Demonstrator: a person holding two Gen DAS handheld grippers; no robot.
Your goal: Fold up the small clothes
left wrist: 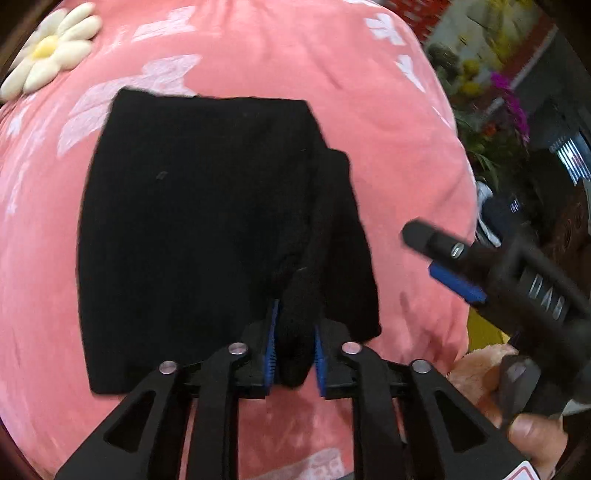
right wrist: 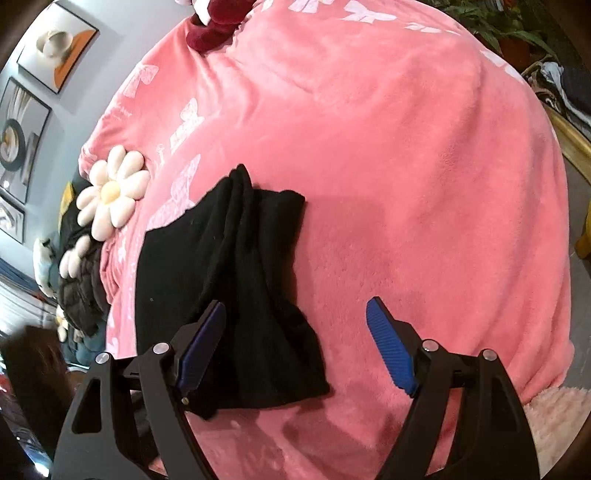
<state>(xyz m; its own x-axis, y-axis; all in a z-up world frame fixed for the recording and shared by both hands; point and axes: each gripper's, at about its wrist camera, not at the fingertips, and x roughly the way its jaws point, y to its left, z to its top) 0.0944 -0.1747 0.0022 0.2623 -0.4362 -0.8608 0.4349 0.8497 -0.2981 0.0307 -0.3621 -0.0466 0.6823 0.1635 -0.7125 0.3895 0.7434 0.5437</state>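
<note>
Here the black garment (left wrist: pixel 199 229) lies spread on a pink fleece blanket (left wrist: pixel 388 122) printed with white butterflies, its main panel flat and a bunched fold rising along its right side. The left gripper (left wrist: pixel 294 350) is clamped on the near end of that fold, black cloth squeezed between its blue pads (left wrist: pixel 271 343). To the right, the right gripper (left wrist: pixel 443 258) hangs above bare blanket, clear of the cloth. In the right wrist view its tongs (right wrist: pixel 295 347) stand wide apart; the left finger (right wrist: pixel 201 347) is over the garment's near right part, the other finger over pink fleece, nothing between them.

A white daisy cushion (right wrist: pixel 110 192) with a yellow centre sits at the blanket's far left edge, just beyond the garment. A dark red fabric item (right wrist: pixel 214 29) lies at the far end. Framed pictures (right wrist: pixel 55 44) hang on the wall at left, potted plants (left wrist: pixel 480 103) stand off to the right, none of it in the way
</note>
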